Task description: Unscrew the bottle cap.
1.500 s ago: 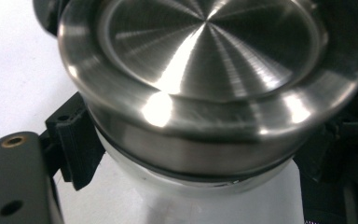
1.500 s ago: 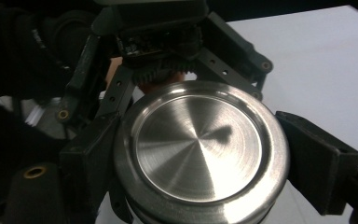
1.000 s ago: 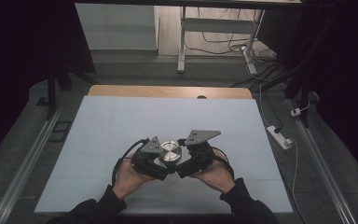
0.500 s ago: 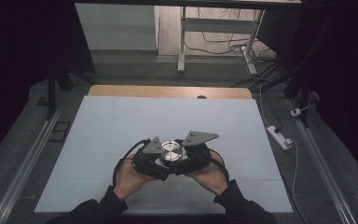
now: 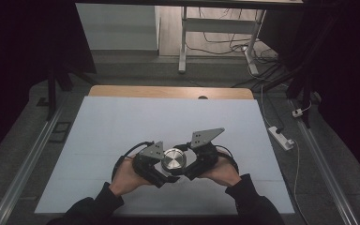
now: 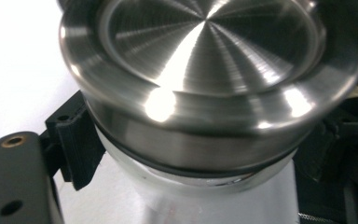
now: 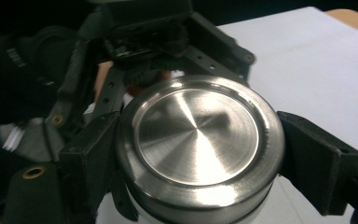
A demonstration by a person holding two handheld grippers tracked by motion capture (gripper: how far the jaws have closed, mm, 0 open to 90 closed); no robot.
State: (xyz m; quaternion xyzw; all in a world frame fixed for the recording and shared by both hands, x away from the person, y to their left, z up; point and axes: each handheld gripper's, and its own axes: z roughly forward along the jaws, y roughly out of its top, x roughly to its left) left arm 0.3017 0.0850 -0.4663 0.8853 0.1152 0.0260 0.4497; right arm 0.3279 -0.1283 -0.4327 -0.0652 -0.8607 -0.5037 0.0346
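Where it stands on the white table [image 5: 122, 122], the white container with a round brushed-steel lid [image 5: 174, 159] is clamped at the lid by the right gripper [image 7: 196, 154]. The left gripper [image 5: 155, 169] is closed on the white body below.

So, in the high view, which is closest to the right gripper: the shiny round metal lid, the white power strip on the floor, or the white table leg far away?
From the right gripper:
1. Shiny round steel lid, right at its jaws, mid-table.
2. White power strip, on the floor off the table's right edge.
3. White table leg, far back, beyond the table.
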